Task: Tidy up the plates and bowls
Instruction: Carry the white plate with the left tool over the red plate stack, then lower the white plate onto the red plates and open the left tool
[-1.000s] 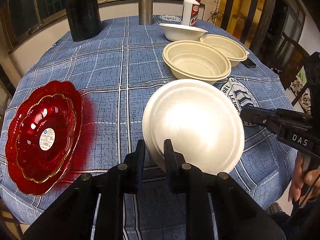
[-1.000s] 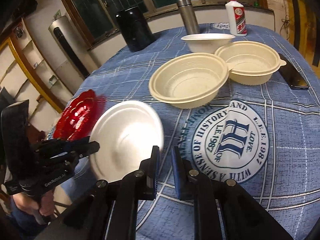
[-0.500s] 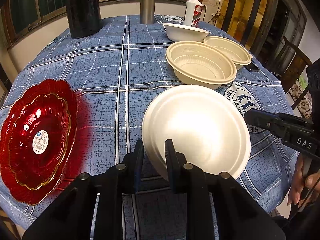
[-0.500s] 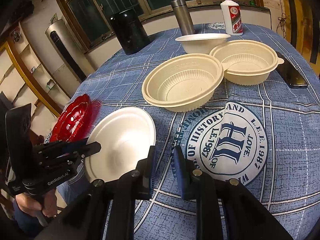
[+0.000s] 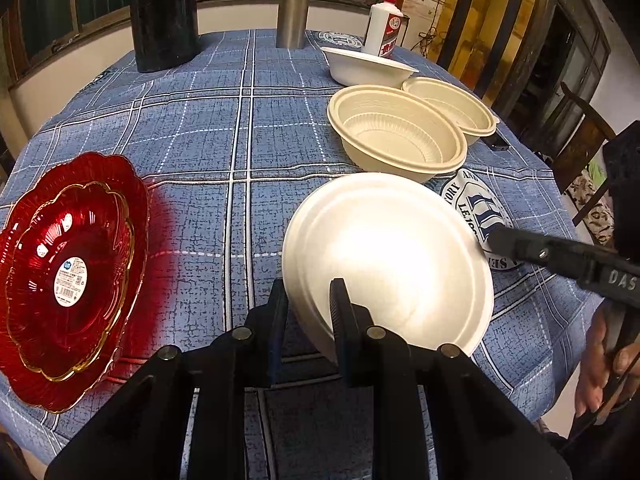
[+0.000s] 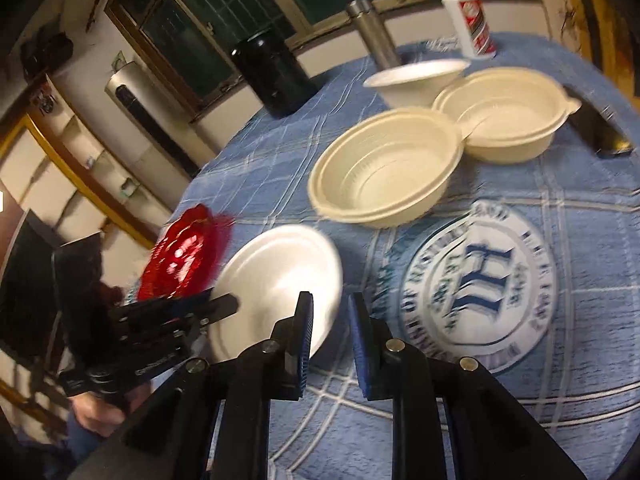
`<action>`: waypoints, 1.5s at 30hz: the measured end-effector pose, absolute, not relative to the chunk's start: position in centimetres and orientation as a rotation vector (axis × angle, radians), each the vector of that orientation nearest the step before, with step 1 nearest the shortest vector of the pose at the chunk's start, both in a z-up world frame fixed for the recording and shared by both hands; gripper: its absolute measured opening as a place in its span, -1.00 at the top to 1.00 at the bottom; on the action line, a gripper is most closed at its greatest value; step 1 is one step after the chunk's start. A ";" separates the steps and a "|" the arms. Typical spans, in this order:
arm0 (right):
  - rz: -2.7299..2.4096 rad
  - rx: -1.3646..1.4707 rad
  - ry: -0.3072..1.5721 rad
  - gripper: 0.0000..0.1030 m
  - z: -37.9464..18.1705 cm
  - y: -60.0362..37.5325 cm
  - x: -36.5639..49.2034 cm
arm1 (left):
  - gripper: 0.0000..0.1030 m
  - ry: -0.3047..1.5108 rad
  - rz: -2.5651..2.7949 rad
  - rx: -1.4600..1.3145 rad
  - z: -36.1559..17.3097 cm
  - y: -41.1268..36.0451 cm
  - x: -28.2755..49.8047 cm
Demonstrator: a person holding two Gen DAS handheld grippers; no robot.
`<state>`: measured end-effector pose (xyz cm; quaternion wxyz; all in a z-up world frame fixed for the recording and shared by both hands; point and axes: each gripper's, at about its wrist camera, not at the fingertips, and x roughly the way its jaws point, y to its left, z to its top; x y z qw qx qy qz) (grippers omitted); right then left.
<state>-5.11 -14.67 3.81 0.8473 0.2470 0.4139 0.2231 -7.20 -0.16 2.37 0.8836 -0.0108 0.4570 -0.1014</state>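
My left gripper [image 5: 308, 304] is shut on the near rim of a white foam bowl [image 5: 392, 252], held tilted above the table; it also shows in the right wrist view [image 6: 276, 280]. Two stacked red glass plates [image 5: 68, 276] lie at the left. Two cream plastic bowls [image 5: 396, 136] [image 5: 452, 108] and a white bowl [image 5: 368, 66] sit at the far right. My right gripper [image 6: 328, 320] is narrowly open and empty, just right of the held bowl, above the cloth's printed emblem.
The round table has a blue checked cloth [image 5: 224, 120]. A black canister [image 5: 164, 16], a steel flask [image 5: 294, 10] and a white bottle [image 5: 386, 26] stand along the far edge. A dark phone [image 6: 600, 128] lies beside the cream bowls. Wooden chairs stand to the right.
The left gripper has carried the white bowl slightly back and lower. The right gripper has swung and tilted, its view now blurred; its jaws have parted a little.
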 end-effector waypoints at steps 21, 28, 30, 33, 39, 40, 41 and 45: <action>0.486 0.481 0.827 0.80 6.0 -12.6 -4.5 | 0.64 0.834 -0.161 0.016 5.2 0.8 -8.6; 0.546 0.433 0.785 0.80 9.2 -9.4 -3.3 | 0.64 0.764 -0.076 -0.035 7.6 5.0 -9.8; 0.571 0.415 0.778 0.80 10.1 -7.7 -2.7 | 0.64 0.745 -0.034 -0.052 8.0 6.9 -10.3; 0.608 0.383 0.782 0.80 10.7 -4.6 -1.7 | 0.64 0.730 0.024 -0.078 8.2 9.4 -10.8; 0.667 0.339 0.819 0.80 10.6 1.3 0.6 | 0.64 0.730 0.133 -0.146 7.3 14.6 -11.5; 0.670 0.330 0.829 0.80 10.4 2.2 1.0 | 0.64 0.733 0.146 -0.153 7.0 15.1 -11.5; 0.674 0.321 0.840 0.80 10.2 3.3 1.5 | 0.64 0.738 0.155 -0.161 6.7 15.6 -11.5; 0.673 0.310 0.885 0.80 9.1 5.8 2.9 | 0.64 0.759 0.189 -0.184 5.5 17.4 -10.6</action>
